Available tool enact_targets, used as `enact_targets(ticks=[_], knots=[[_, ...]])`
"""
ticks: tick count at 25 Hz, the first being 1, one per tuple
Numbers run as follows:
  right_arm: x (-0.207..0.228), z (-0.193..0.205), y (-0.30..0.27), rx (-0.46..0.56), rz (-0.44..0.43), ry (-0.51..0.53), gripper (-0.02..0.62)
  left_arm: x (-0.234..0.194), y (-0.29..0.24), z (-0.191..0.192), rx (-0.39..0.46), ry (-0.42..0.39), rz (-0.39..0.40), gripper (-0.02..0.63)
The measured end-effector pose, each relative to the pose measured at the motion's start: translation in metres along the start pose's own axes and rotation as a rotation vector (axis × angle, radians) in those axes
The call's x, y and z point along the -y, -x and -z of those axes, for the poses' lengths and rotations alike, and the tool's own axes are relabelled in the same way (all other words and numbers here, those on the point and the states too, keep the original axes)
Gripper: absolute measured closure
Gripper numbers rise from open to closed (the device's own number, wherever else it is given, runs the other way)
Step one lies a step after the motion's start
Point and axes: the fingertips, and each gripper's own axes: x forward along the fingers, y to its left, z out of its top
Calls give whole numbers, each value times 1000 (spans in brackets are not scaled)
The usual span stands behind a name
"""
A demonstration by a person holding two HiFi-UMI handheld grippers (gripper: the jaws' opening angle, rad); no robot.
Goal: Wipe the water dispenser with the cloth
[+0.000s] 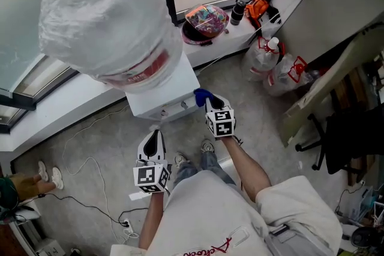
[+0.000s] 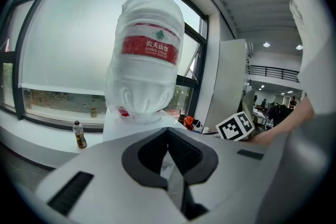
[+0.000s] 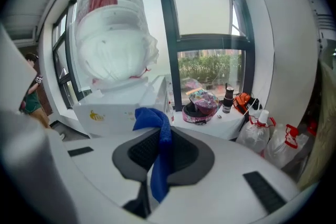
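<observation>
The white water dispenser (image 1: 163, 86) stands before me, topped by a large bottle (image 1: 108, 15) wrapped in clear plastic. My right gripper (image 1: 209, 102) is shut on a blue cloth (image 1: 202, 95), which hangs at the dispenser's front right corner. In the right gripper view the cloth (image 3: 158, 144) droops from between the jaws, with the dispenser (image 3: 121, 106) just beyond it. My left gripper (image 1: 155, 136) hangs lower, a little short of the dispenser's front, its jaws shut with nothing held. Its own view looks up at the bottle (image 2: 149, 55) over the shut gripper (image 2: 169, 159).
On the windowsill behind are a colourful helmet (image 1: 206, 20), a dark bottle (image 1: 238, 10) and an orange item (image 1: 258, 7). Plastic bags with bottles (image 1: 277, 66) sit on the floor at right, near an office chair (image 1: 339, 141). Cables (image 1: 90, 168) trail on the floor at left.
</observation>
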Motion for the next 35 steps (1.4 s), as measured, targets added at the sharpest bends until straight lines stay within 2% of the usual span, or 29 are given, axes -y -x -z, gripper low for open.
enact_targets(ticks=[9, 18, 24, 35], knots=[[-15, -93, 47, 214, -48, 90, 546, 30, -19, -33, 72, -37, 51, 594], [-26, -124, 68, 289, -99, 126, 546, 43, -20, -50, 117, -59, 37, 594], [-35, -112, 111, 331, -155, 118, 546, 56, -10, -33, 106, -44, 3, 594], [-68, -52, 199, 318, -234, 136, 546, 70, 29, -6, 88, -48, -1, 594]])
